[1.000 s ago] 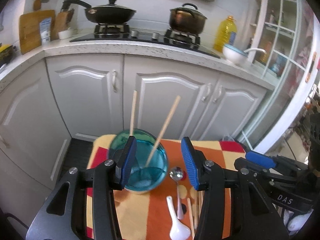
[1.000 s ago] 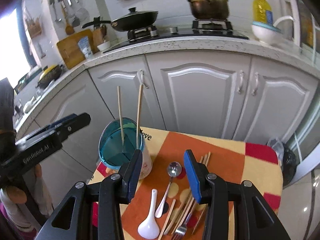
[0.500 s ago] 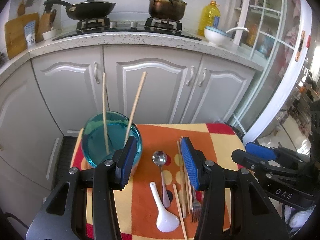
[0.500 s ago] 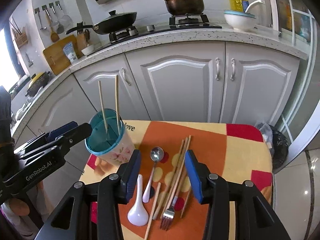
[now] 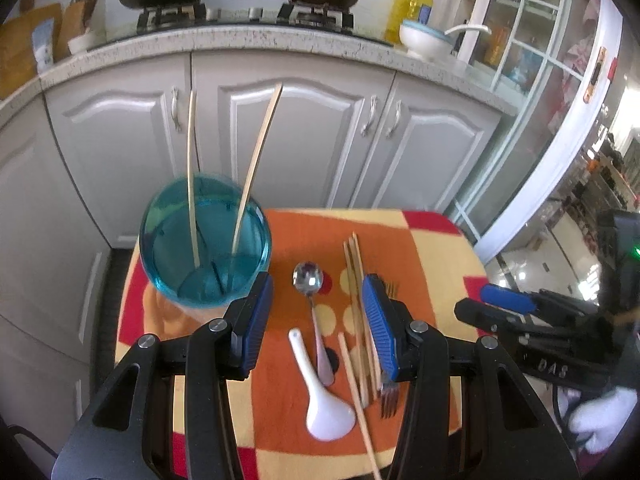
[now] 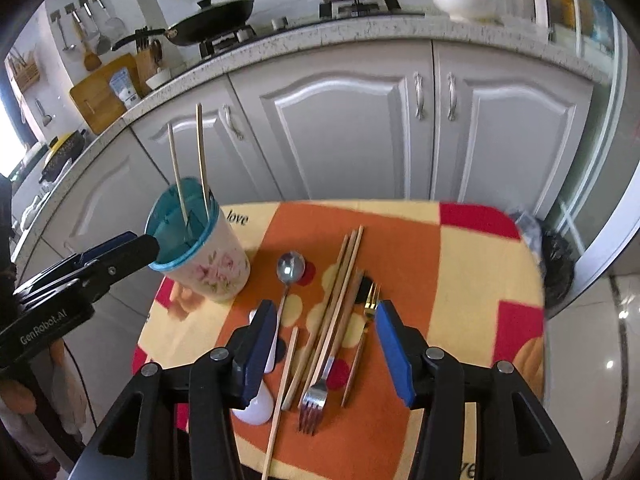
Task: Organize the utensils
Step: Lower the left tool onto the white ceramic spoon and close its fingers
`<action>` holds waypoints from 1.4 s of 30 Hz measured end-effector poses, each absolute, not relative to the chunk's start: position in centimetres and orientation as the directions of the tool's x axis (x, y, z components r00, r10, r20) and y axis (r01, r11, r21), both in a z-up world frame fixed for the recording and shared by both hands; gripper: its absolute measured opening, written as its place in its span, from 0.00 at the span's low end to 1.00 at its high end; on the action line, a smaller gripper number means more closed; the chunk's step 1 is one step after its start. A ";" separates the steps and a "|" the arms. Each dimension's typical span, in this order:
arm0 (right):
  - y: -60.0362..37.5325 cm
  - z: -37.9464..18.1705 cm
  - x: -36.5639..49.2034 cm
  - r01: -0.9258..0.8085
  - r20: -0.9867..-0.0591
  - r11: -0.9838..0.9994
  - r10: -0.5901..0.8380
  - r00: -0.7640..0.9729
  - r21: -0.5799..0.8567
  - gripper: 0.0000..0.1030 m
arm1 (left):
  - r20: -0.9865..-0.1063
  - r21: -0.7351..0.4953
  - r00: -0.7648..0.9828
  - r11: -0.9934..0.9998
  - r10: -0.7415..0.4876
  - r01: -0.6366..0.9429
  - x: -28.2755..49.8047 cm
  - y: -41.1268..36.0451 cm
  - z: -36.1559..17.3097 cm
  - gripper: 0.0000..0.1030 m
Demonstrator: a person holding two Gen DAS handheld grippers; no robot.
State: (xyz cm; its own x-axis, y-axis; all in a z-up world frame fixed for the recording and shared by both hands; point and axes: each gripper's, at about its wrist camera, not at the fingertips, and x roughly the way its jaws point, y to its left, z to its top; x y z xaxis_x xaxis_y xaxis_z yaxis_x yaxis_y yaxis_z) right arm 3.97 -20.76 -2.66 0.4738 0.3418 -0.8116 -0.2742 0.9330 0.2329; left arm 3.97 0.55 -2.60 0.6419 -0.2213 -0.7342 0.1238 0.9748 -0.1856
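Note:
A floral cup with a blue inside point(image 5: 206, 248) point(image 6: 204, 252) stands at the table's left with two chopsticks point(image 5: 252, 176) point(image 6: 202, 152) upright in it. On the cloth lie a metal spoon point(image 5: 310, 288) point(image 6: 290, 270), a white ceramic spoon point(image 5: 326, 404) point(image 6: 258, 404), several chopsticks point(image 5: 358, 312) point(image 6: 340, 292), a silver fork point(image 5: 388, 396) point(image 6: 314, 400) and a gold fork point(image 6: 370, 300). My left gripper point(image 5: 316, 324) is open and empty above the spoons. My right gripper point(image 6: 326, 348) is open and empty above the chopsticks and forks.
The small table has an orange, yellow and red cloth point(image 5: 432, 248) point(image 6: 460, 272). Grey cabinets point(image 5: 296, 136) and a counter with a stove, pots and a bowl stand behind. A dark bin point(image 6: 556, 268) sits on the floor at right.
Both grippers have pulled back and risen; the cup has shifted left in the views and the loose utensils now lie between the jaws. Both stay open.

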 end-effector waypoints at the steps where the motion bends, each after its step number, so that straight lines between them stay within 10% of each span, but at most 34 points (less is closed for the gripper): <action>1: -20.9 -3.2 4.0 -0.272 -0.815 0.930 0.351 0.461 0.247 0.48 | -0.743 -0.187 0.630 0.974 -0.226 0.129 3.7 0.7 -3.2 0.44; 29: -22.0 -16.0 11.5 -0.166 -0.903 0.944 0.324 0.281 0.286 0.41 | -0.887 -0.245 0.414 0.968 -0.204 -0.047 8.3 -0.4 -18.3 0.43; 36: -21.6 -16.7 13.4 -0.186 -0.903 0.943 0.319 0.287 0.275 0.41 | -0.885 -0.233 0.428 0.970 -0.184 -0.066 8.8 -0.2 -18.7 0.16; 42: -20.8 -17.2 14.2 -0.259 -0.897 0.938 0.308 0.316 0.231 0.10 | -0.877 -0.282 0.419 0.958 -0.237 -0.049 8.6 0.5 -18.8 0.11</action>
